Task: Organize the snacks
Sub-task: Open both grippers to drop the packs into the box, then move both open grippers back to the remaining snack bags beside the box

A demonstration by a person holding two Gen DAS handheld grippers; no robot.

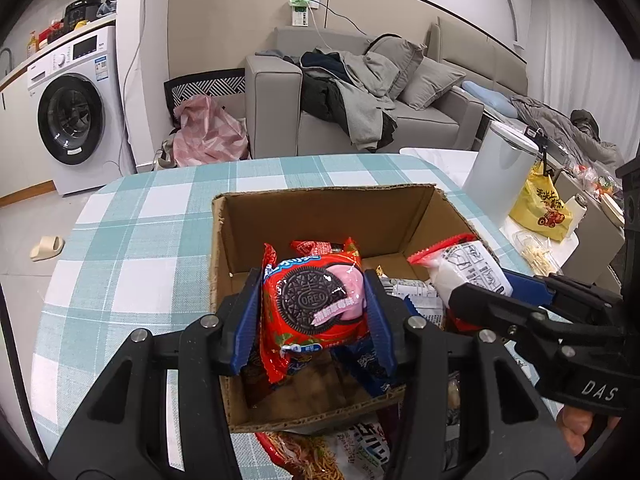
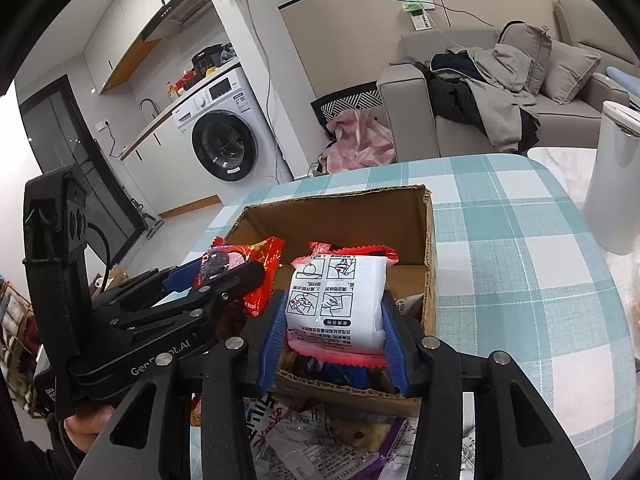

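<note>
My left gripper [image 1: 312, 312] is shut on a red Oreo packet [image 1: 316, 304] and holds it over the open cardboard box [image 1: 320, 208]. My right gripper [image 2: 334, 320] is shut on a white packet with red edges [image 2: 338, 300], also over the box [image 2: 340, 208]. The right gripper shows in the left wrist view [image 1: 476, 292] with the white packet [image 1: 460, 264]. The left gripper shows in the right wrist view [image 2: 224, 276] with the Oreo packet [image 2: 260, 264]. Several packets lie inside the box, mostly hidden.
The box stands on a teal checked tablecloth [image 1: 140, 240]. More snack packets [image 2: 320, 436] lie on the table in front of the box. A white bin [image 1: 500, 168] and a yellow bag [image 1: 540, 208] stand to the right. A sofa [image 1: 360, 112] is behind.
</note>
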